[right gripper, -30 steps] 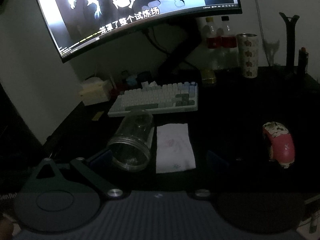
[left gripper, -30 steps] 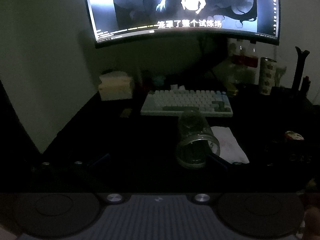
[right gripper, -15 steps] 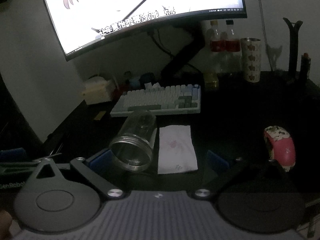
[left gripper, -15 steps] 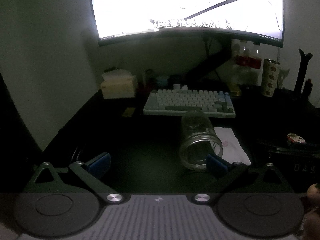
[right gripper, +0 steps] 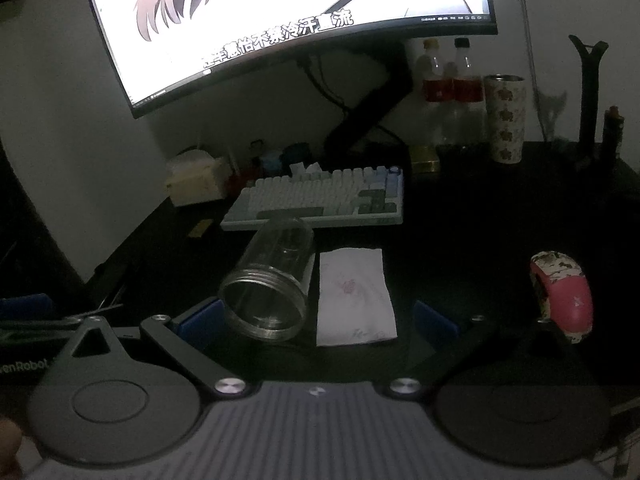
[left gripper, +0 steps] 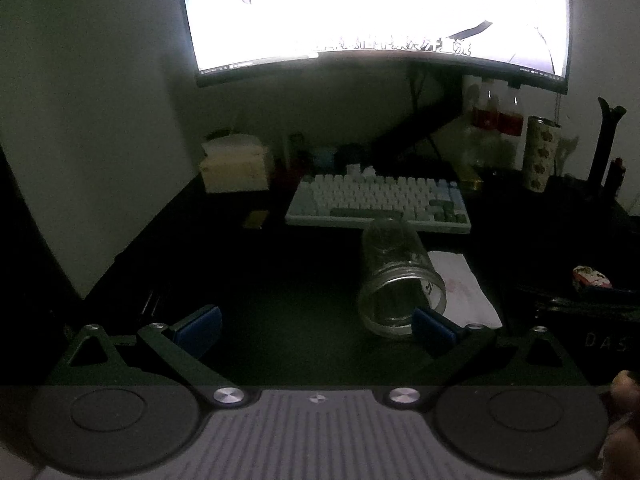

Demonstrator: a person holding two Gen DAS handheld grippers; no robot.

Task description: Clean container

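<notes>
A clear glass jar point(left gripper: 394, 276) lies on its side on the dark desk, mouth toward me; it also shows in the right wrist view point(right gripper: 270, 282). A folded white tissue point(left gripper: 460, 288) lies just right of it, also in the right wrist view point(right gripper: 352, 296). My left gripper point(left gripper: 316, 326) is open and empty, its right pad point(left gripper: 434, 326) just in front of the jar's rim. My right gripper point(right gripper: 316, 320) is open and empty, with its left pad point(right gripper: 200, 320) beside the jar's mouth and the tissue between the fingers.
A white keyboard point(right gripper: 316, 200) lies behind the jar under a bright curved monitor point(right gripper: 280, 12). A pink patterned mouse point(right gripper: 560, 296) sits at the right. A tissue box point(left gripper: 234, 168), bottles point(right gripper: 448, 88) and a patterned tumbler point(right gripper: 504, 120) stand at the back.
Both grippers have eased back and slightly up, so the jar and tissue sit a little farther away. The monitor picture turned bright, lighting the desk more. Jar and tissue have not moved.
</notes>
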